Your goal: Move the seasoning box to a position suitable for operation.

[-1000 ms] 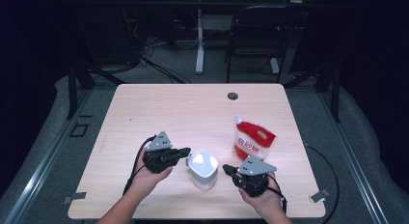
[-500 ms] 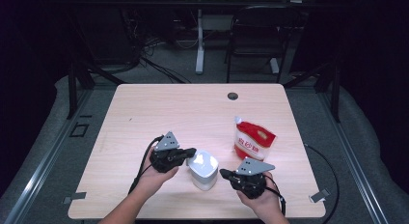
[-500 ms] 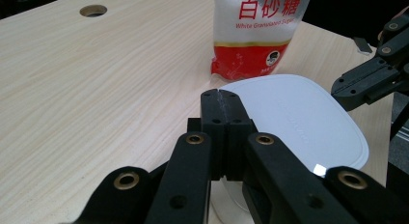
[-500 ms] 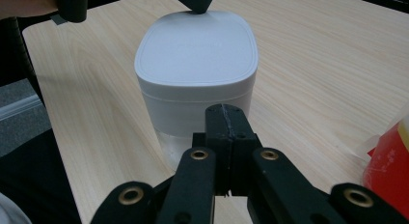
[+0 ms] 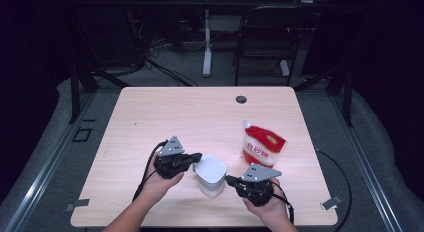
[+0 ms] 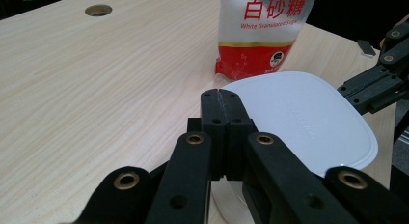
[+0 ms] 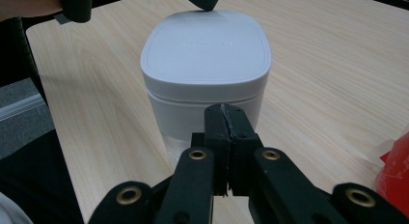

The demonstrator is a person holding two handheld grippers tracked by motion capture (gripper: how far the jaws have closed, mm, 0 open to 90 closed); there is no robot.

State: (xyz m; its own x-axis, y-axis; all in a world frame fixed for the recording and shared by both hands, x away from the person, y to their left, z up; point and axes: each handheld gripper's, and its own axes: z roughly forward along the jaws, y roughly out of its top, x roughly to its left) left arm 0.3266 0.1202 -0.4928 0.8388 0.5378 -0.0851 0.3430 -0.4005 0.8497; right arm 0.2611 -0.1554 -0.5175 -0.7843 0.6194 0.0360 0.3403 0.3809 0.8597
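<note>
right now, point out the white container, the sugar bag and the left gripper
white container (image 5: 210,171), high view, on its lid
sugar bag (image 5: 263,147), high view, on its red front
left gripper (image 5: 197,156), high view, at its shut tips

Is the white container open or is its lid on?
Lid on: the white container has its lid seated flat and level all around the rim.

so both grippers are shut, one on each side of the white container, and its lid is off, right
Not quite: the lid is on. The right gripper view shows the lid seated on the white container. The rest holds: in the high view the left gripper and the right gripper sit on either side of it, both with jaws shut.
</note>
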